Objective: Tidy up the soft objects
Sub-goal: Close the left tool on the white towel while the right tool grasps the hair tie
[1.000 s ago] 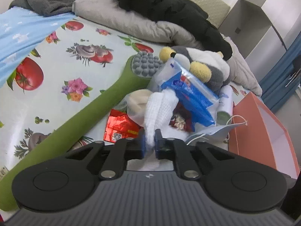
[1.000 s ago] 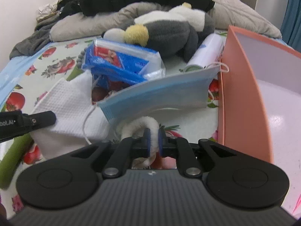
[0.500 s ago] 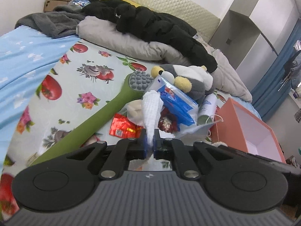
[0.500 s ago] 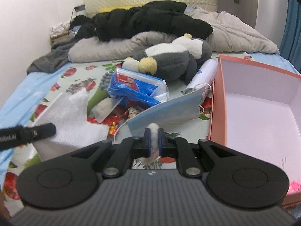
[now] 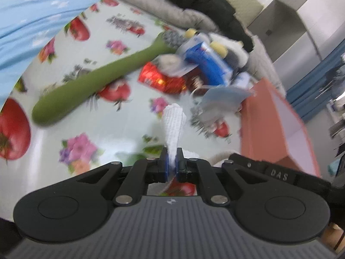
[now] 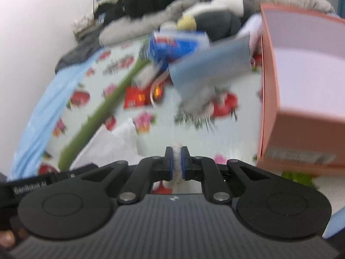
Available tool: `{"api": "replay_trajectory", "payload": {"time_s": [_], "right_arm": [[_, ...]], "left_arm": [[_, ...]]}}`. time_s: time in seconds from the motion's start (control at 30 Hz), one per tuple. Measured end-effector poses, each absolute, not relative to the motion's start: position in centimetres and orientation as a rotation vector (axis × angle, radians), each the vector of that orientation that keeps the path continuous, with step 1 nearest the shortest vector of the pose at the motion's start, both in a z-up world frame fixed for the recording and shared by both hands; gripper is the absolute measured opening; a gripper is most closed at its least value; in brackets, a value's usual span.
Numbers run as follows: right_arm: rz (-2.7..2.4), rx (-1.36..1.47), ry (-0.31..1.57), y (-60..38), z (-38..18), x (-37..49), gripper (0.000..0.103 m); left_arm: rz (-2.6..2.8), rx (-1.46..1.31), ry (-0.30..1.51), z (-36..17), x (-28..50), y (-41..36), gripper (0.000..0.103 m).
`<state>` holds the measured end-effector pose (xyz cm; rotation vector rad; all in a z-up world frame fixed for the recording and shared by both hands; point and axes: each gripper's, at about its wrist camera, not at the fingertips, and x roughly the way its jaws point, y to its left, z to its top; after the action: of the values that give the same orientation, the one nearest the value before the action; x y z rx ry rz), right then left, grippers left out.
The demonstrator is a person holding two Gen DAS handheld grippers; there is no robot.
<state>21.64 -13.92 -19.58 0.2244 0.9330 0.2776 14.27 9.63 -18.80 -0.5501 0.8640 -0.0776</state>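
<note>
Cloth fills both grips: the left gripper (image 5: 171, 165) is clamped on a white waffle-textured cloth (image 5: 173, 125) that stands up from its jaws, and the right gripper (image 6: 176, 164) pinches a white fluffy piece (image 6: 177, 151) too blurred to identify. Both hang above the fruit-print bedsheet (image 5: 103, 129), just beside the open pink box (image 6: 301, 90). This looks like the carrying step. Next, each piece probably needs swinging over the pink box's near wall before release. Beyond the pink box wait a face mask (image 6: 211, 67), blue packet (image 5: 207, 64) and plush toy (image 6: 215, 19).
</note>
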Motion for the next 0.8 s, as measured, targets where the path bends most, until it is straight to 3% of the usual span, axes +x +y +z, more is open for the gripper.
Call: {"api": "replay_trajectory", "payload": {"time_s": [0.2,0.27,0.3,0.33,0.37,0.43,0.6,0.8], "right_arm": [[0.241,0.147,0.983,-14.5,-21.6,20.4,0.014],[0.239,0.126,0.984,-15.1,-21.6,20.1,0.016],[0.241,0.113,0.980,-15.2,-21.6,20.0,0.021],[0.242,0.102,0.975,-15.3,-21.5,19.9,0.027],[0.242,0.095,0.971,-15.4,-21.4,19.7,0.040],[0.251,0.079,0.948,-15.6,-21.2,19.2,0.049],[0.316,0.020,0.931,-14.5,-21.5,19.4,0.068],[0.343,-0.089,0.910,-13.0,-22.9,20.3,0.067]], "left_arm": [[-0.038,-0.466,0.934,-21.0,14.2,9.6,0.010],[-0.025,-0.441,0.957,-21.5,14.2,9.7,0.031],[-0.017,-0.435,0.962,-21.6,14.1,9.8,0.039],[-0.012,-0.429,0.963,-21.6,14.1,9.9,0.053],[-0.008,-0.421,0.958,-21.5,13.9,10.0,0.060],[-0.005,-0.405,0.942,-21.1,13.5,10.1,0.067],[-0.032,-0.360,0.902,-19.9,12.9,10.2,0.072],[-0.082,-0.241,0.842,-18.6,12.9,8.8,0.080]]}}
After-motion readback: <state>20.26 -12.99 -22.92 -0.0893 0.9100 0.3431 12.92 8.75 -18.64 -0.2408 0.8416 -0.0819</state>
